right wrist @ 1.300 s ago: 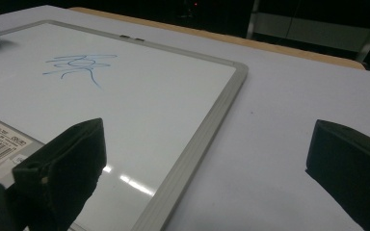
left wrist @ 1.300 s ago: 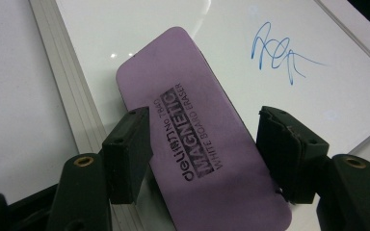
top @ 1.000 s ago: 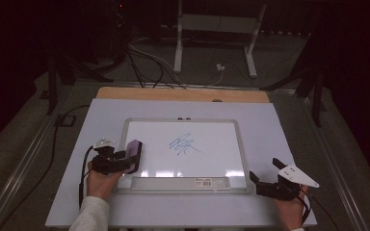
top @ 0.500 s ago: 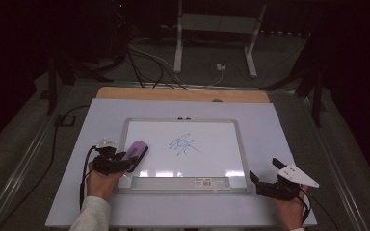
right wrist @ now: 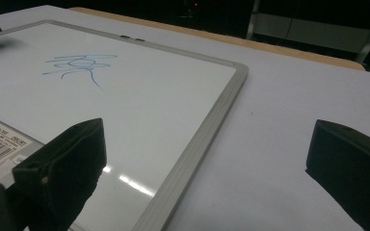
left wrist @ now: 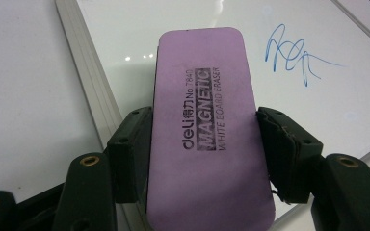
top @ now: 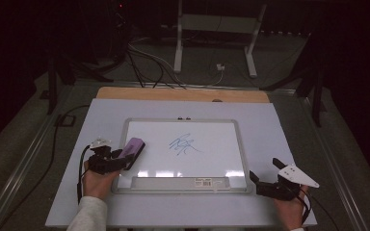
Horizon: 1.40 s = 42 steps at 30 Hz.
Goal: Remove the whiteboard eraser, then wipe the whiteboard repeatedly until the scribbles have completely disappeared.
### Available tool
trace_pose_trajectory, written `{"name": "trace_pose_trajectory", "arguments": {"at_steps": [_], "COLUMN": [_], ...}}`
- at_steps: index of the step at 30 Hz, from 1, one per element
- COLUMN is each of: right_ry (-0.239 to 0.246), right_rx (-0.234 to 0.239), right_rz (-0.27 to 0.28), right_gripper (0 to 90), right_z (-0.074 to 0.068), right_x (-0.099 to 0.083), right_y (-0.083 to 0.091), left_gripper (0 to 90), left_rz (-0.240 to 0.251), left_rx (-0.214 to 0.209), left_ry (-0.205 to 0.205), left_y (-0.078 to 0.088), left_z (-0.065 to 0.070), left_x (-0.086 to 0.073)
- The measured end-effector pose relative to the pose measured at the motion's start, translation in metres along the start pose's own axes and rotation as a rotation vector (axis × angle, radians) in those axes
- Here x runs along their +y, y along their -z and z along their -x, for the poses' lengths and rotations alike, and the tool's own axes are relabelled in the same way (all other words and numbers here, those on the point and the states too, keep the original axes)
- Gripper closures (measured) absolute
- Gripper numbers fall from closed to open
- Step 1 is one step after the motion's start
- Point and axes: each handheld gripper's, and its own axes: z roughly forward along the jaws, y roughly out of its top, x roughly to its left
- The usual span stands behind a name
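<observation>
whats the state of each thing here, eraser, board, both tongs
purple rectangular magnetic whiteboard eraser: gripped, over the board's left edge
grey-framed whiteboard: flat on table, blue scribble unwiped
left tongs: just closed, shut on the eraser's sides
right tongs: open, nothing between, by the board's right corner

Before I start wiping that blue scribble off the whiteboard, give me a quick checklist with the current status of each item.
1. Eraser gripped: ok. The left claw has its jaws pressed on both long sides of the purple eraser, having just closed in on it.
2. Eraser over the whiteboard: ok, it sits above the board's left edge.
3. Felt face touching the board: cannot tell.
4. Path to the blue scribble: ok, bare white surface lies between.
5. Right claw out of the way: ok, open, resting off the board's lower right corner.
6. Board held against sliding: not ok, nothing presses on it.
</observation>
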Motion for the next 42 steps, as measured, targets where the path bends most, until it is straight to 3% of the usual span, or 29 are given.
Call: {"name": "trace_pose_trajectory", "arguments": {"at_steps": [28,42], "right_ry": [0.004,0.003], "right_rx": [-0.006,-0.009], "right_rz": [0.006,0.005], "right_gripper": [0.9,0.9], "right_z": [0.001,0.001], "right_x": [0.001,0.0], "right_y": [0.001,0.001], "left_gripper": [41.4,41.4], "left_rz": [0.09,0.086], "left_rx": [-0.006,-0.018], "left_ry": [-0.101,-0.138], "left_y": [0.001,-0.017], "left_z": [0.018,0.029], "left_x": [0.032,0.037]}}
